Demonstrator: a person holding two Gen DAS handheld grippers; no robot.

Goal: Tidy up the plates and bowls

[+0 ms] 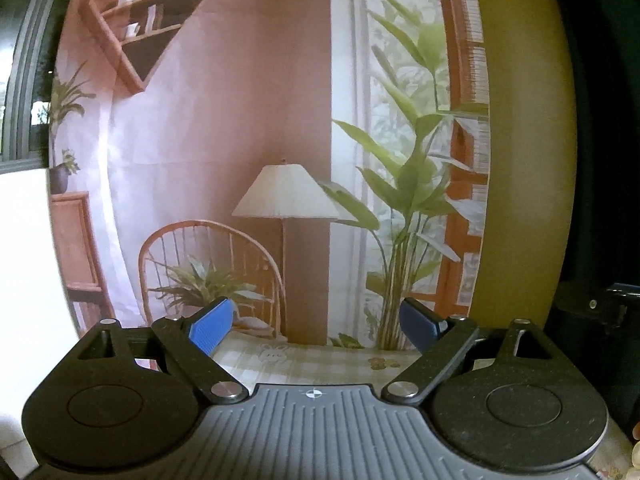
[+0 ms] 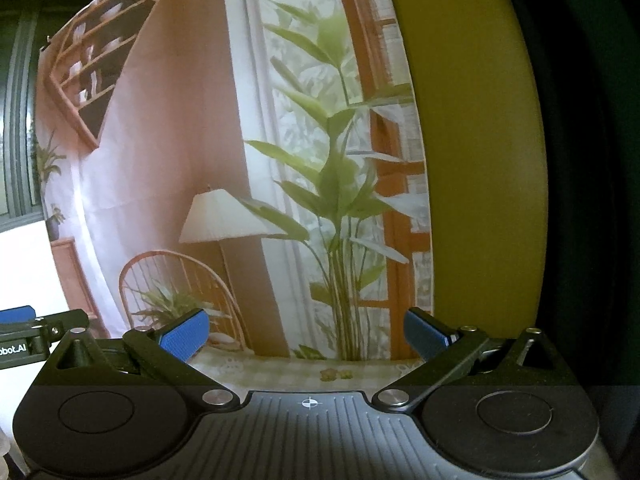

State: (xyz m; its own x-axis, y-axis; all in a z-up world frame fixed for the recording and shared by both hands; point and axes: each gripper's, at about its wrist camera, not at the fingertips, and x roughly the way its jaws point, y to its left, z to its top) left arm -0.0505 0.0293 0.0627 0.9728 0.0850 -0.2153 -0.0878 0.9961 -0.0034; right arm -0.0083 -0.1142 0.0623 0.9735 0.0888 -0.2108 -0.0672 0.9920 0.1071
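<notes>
No plate or bowl shows in either view. My left gripper is open and empty, its blue pads spread wide, held level and facing a printed backdrop. My right gripper is open and empty too, facing the same backdrop. The left gripper's blue tip also shows at the left edge of the right wrist view. A strip of checked tablecloth lies below the left gripper's fingers, and it also shows in the right wrist view.
A printed backdrop of a pink room with lamp, wicker chair and plants hangs behind the table. A yellow wall stands to its right. A black device sits at the right. A white wall is at the left.
</notes>
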